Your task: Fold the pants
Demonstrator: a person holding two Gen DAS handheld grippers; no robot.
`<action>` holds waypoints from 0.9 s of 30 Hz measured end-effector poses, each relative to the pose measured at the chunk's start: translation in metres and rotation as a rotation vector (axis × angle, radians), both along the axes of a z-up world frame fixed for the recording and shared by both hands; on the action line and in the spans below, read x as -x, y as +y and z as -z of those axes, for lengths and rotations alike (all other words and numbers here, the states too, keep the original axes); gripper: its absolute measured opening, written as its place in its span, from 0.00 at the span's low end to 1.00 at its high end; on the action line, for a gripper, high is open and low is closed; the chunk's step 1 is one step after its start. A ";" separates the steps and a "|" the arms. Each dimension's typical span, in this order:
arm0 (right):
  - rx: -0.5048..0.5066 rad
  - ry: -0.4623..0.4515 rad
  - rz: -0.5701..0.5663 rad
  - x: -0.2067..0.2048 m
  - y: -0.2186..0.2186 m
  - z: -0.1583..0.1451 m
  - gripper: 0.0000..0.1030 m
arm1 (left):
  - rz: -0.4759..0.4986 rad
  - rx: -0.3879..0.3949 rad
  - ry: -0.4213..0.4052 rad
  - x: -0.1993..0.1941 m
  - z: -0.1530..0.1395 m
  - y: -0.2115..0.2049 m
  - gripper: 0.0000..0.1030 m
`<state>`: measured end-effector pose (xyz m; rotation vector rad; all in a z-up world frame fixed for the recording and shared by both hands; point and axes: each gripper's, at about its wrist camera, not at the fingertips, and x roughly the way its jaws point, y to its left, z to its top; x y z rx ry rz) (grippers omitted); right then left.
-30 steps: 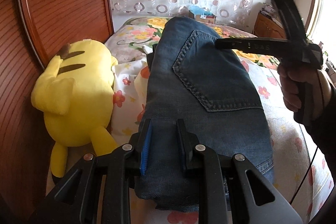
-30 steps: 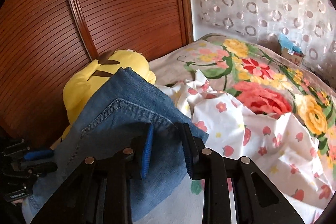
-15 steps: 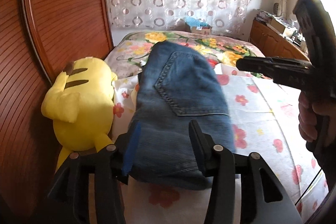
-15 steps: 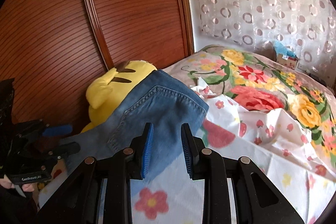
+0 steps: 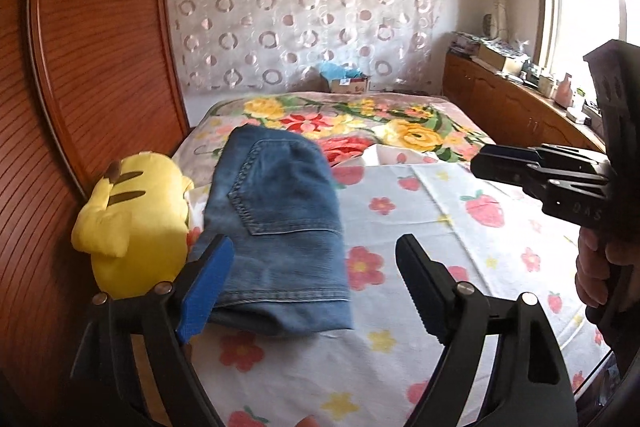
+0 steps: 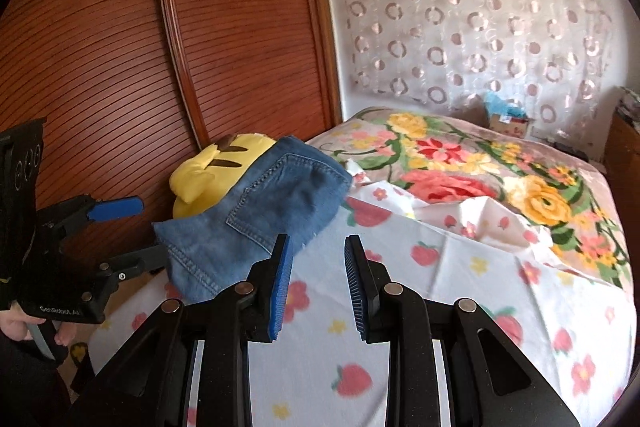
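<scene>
1. The folded jeans [image 5: 276, 227] are laid on the bed [image 5: 440, 227], beside a yellow plush toy [image 5: 132, 223].
2. The left tool [image 5: 316, 287] has just been opened wide; nothing is grasped.
3. The right tool [image 6: 318, 279] is seen partly open, away from the jeans, with nothing between its blue pads [image 6: 280, 287].

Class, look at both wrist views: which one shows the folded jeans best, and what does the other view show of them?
The left wrist view. There the folded jeans lie nearly whole, back pocket up, only a near corner hidden behind a finger of the left gripper. The right wrist view shows the jeans from the side, overlapping the yellow plush toy.
</scene>
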<state>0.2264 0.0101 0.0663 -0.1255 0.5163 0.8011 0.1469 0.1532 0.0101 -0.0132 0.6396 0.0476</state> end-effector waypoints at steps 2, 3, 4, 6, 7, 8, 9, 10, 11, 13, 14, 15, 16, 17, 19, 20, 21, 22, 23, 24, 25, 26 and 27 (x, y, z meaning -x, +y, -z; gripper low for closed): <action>-0.008 -0.006 0.026 0.012 -0.014 0.000 0.27 | 0.012 -0.009 -0.012 0.004 -0.003 -0.010 0.81; -0.009 -0.011 0.037 0.019 -0.019 0.000 0.27 | 0.016 -0.014 -0.018 0.007 -0.005 -0.015 0.81; -0.012 -0.016 0.052 0.025 -0.026 -0.001 0.27 | 0.023 -0.016 -0.026 0.011 -0.007 -0.021 0.81; -0.015 -0.027 0.077 0.037 -0.039 -0.001 0.30 | 0.039 -0.008 -0.038 0.017 -0.010 -0.031 0.81; -0.014 -0.033 0.090 0.044 -0.044 -0.001 0.32 | 0.044 -0.003 -0.040 0.020 -0.012 -0.036 0.81; -0.015 -0.040 0.100 0.051 -0.049 -0.001 0.34 | 0.050 0.001 -0.042 0.021 -0.013 -0.039 0.81; -0.017 -0.046 0.113 0.058 -0.055 -0.001 0.36 | 0.057 0.001 -0.044 0.024 -0.014 -0.045 0.81; -0.019 -0.048 0.123 0.065 -0.060 -0.002 0.37 | 0.059 -0.002 -0.046 0.027 -0.015 -0.049 0.81; -0.020 -0.049 0.134 0.071 -0.062 -0.001 0.41 | 0.057 -0.004 -0.048 0.030 -0.015 -0.054 0.81; -0.022 -0.058 0.152 0.084 -0.067 -0.002 0.45 | 0.055 -0.004 -0.049 0.034 -0.016 -0.062 0.81; -0.019 -0.064 0.166 0.090 -0.068 -0.001 0.48 | 0.060 0.001 -0.049 0.036 -0.015 -0.065 0.81; -0.018 -0.069 0.179 0.096 -0.071 -0.001 0.49 | 0.066 0.010 -0.048 0.038 -0.014 -0.069 0.81; -0.018 -0.071 0.192 0.103 -0.073 0.000 0.49 | 0.069 0.014 -0.047 0.038 -0.014 -0.072 0.81; -0.019 -0.071 0.204 0.111 -0.077 0.001 0.50 | 0.074 0.016 -0.047 0.040 -0.012 -0.075 0.81; -0.021 -0.068 0.228 0.120 -0.085 0.002 0.53 | 0.076 0.012 -0.047 0.044 -0.011 -0.083 0.81; -0.020 -0.070 0.246 0.126 -0.086 0.002 0.58 | 0.076 0.010 -0.048 0.046 -0.010 -0.087 0.81; -0.021 -0.077 0.266 0.133 -0.091 0.001 0.60 | 0.080 0.008 -0.049 0.049 -0.010 -0.091 0.81; -0.023 -0.083 0.278 0.139 -0.089 -0.001 0.61 | 0.082 0.006 -0.051 0.051 -0.011 -0.094 0.81; -0.025 -0.088 0.290 0.146 -0.091 -0.002 0.63 | 0.083 0.003 -0.055 0.053 -0.012 -0.097 0.81; -0.027 -0.092 0.306 0.153 -0.093 -0.003 0.64 | 0.082 0.002 -0.060 0.057 -0.012 -0.101 0.81; -0.031 -0.095 0.320 0.160 -0.096 -0.005 0.64 | 0.084 0.002 -0.066 0.060 -0.013 -0.104 0.81; -0.035 -0.098 0.331 0.168 -0.097 -0.006 0.65 | 0.086 0.002 -0.068 0.062 -0.014 -0.107 0.81; -0.035 -0.102 0.342 0.174 -0.098 -0.008 0.65 | 0.086 0.001 -0.075 0.066 -0.016 -0.110 0.81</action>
